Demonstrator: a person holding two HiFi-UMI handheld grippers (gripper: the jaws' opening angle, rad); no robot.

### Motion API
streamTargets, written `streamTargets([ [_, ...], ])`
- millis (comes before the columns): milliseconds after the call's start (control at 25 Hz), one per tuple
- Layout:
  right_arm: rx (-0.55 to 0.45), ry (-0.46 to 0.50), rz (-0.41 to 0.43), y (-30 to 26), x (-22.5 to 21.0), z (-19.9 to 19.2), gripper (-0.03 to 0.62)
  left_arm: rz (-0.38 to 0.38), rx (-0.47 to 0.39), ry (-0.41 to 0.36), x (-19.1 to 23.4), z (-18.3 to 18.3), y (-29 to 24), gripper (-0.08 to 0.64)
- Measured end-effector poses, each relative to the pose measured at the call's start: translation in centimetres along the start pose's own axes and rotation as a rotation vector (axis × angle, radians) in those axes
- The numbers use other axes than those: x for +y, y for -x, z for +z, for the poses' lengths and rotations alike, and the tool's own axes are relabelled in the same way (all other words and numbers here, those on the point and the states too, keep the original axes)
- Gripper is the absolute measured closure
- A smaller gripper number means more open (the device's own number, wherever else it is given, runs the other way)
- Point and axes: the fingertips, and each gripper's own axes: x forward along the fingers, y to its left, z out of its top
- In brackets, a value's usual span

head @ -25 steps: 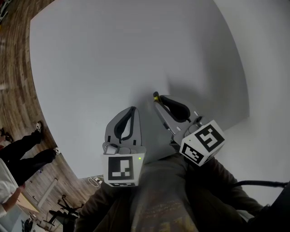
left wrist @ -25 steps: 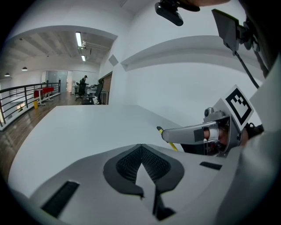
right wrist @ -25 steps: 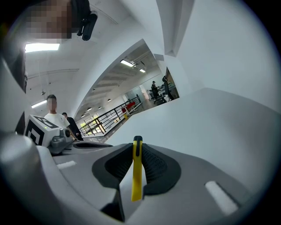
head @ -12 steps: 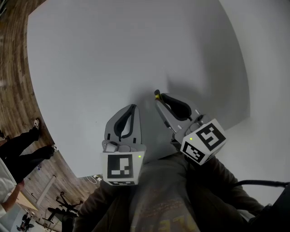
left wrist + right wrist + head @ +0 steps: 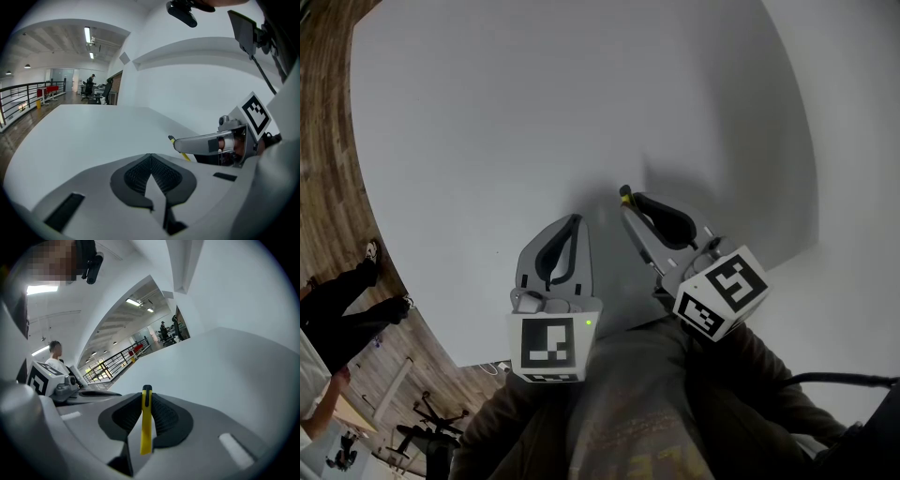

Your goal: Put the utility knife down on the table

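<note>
Yellow utility knife (image 5: 146, 423) clamped edge-on in right gripper (image 5: 628, 202), hovering over white table (image 5: 534, 112), probably for controlled lowering. Left gripper (image 5: 150, 158) at its 8 o'clock, jaws together, empty.

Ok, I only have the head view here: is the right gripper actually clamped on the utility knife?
Observer: Yes. The right gripper view shows the right gripper with its jaws closed on the yellow utility knife, which runs lengthwise between the ribbed pads.
Operator: And the left one, is it carrying anything?
Observer: No. In the left gripper view the left gripper has its jaws together with nothing between them, held over the white table.
</note>
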Motion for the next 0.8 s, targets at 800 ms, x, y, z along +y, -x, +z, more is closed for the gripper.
streamTargets([
  [800,0.034,-0.017,-0.006,-0.04,0.13,0.19,0.528,-0.003,0.024,0.029,0.13,0.23,0.04,0.557],
])
